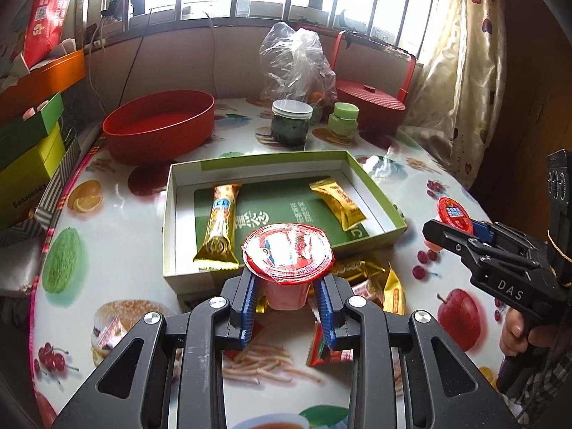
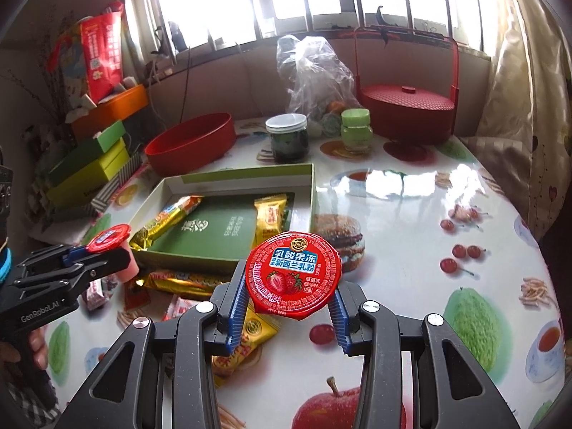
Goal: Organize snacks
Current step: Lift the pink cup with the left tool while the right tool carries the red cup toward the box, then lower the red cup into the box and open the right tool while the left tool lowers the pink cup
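In the left wrist view my left gripper [image 1: 287,286] is shut on a pink jelly cup [image 1: 287,252] with a red foil lid, held above the near edge of a shallow green box [image 1: 171,214]. A long golden bar [image 1: 218,228] and a golden packet [image 1: 338,202] lie inside the box. In the right wrist view my right gripper [image 2: 291,304] is shut on a second strawberry jelly cup [image 2: 293,271], held to the right of the box [image 2: 246,178]. Each view shows the other gripper [image 1: 441,232] [image 2: 107,255] with its cup. Loose snack packets [image 2: 178,280] lie before the box.
A red round tub [image 1: 161,125], a dark-filled jar [image 1: 290,121], a small green jar [image 1: 343,118], a clear plastic bag [image 1: 296,64] and a red lidded basket [image 1: 371,103] stand behind the box. Stacked boxes [image 1: 28,143] line the left edge. A curtain [image 1: 464,82] hangs right.
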